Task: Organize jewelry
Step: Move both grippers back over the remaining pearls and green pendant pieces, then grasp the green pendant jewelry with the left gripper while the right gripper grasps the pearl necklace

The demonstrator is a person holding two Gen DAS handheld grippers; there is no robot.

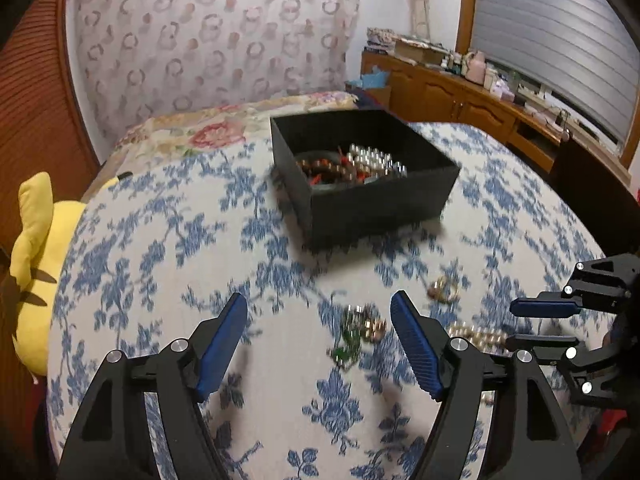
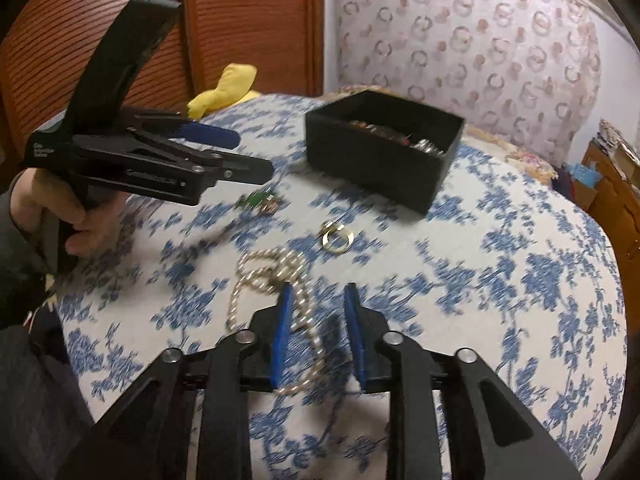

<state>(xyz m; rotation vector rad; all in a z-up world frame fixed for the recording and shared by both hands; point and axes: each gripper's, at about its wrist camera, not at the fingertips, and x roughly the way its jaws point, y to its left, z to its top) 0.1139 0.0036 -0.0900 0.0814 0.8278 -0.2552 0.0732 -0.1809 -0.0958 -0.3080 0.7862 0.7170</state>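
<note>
A black open box (image 1: 372, 184) (image 2: 380, 160) holding several beaded pieces sits on the blue-flowered bedspread. A green and gold piece (image 1: 356, 334) (image 2: 260, 202) lies on the cloth between the fingers of my open, empty left gripper (image 1: 320, 312) (image 2: 252, 156), just beyond its tips. A gold ring (image 1: 442, 290) (image 2: 338, 238) lies nearer the box. A pearl necklace (image 2: 276, 280) (image 1: 478, 336) lies in loops, one strand running between the fingers of my right gripper (image 2: 318, 294) (image 1: 516, 324), which is open and low over it.
A yellow plush toy (image 1: 36, 264) (image 2: 224, 88) lies at the bed's left edge. A patterned headboard (image 1: 212, 36) stands behind the box. A wooden cabinet (image 1: 460, 92) with clutter runs along the right wall. The bedspread (image 2: 500, 280) stretches right of the necklace.
</note>
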